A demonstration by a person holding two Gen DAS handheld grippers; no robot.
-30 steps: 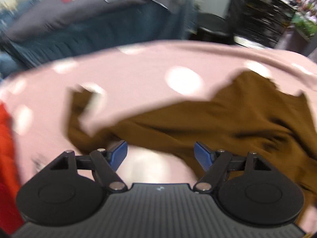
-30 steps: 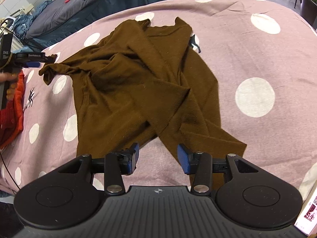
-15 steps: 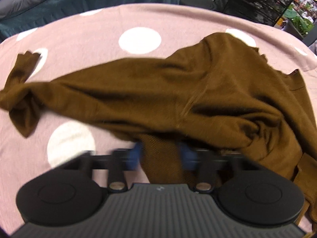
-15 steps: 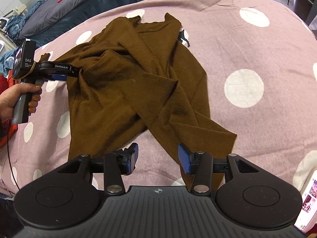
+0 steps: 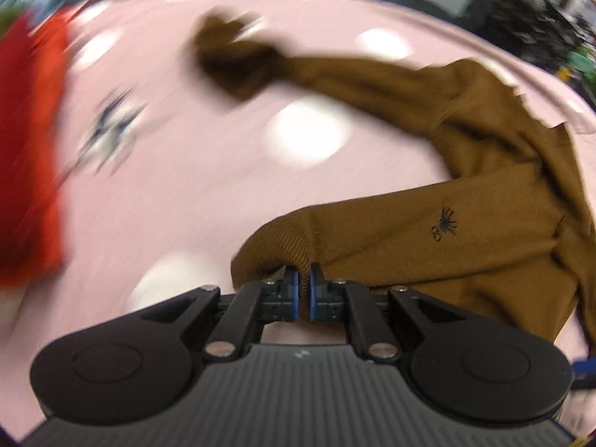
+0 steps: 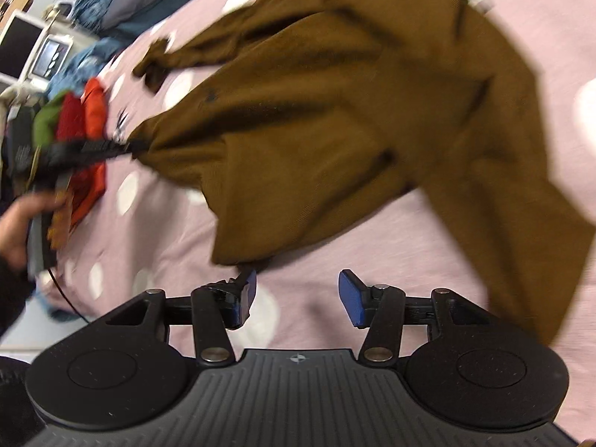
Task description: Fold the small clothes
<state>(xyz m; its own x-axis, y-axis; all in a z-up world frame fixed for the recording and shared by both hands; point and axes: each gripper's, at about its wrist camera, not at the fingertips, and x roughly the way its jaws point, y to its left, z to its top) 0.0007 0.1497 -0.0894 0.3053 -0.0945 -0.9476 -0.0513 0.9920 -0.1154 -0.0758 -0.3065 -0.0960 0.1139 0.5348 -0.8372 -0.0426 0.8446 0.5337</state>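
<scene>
Nearest the left wrist camera, the left tool is clamped on the ribbed hem of a brown sweater, its blue pads pressed together with a fold of knit between them. The right tool hangs with its jaws spread wide and nothing between them, just above the bed, near the sweater's lower edge but not touching it.

The sweater lies crumpled across the pink dotted bedcover, one sleeve trailing away toward the far side. It looks soft, limp and light: the cloth sags and bunches wherever it is not held, so a single grip likely drags it into a rope rather than spreading it. The thicker ribbed hem and cuffs appear the surest places to pinch, since thin knit could slip or stretch. A second hold on the opposite hem corner would probably let it be pulled flat.

Farther off sit red clothes by the bed's edge.
</scene>
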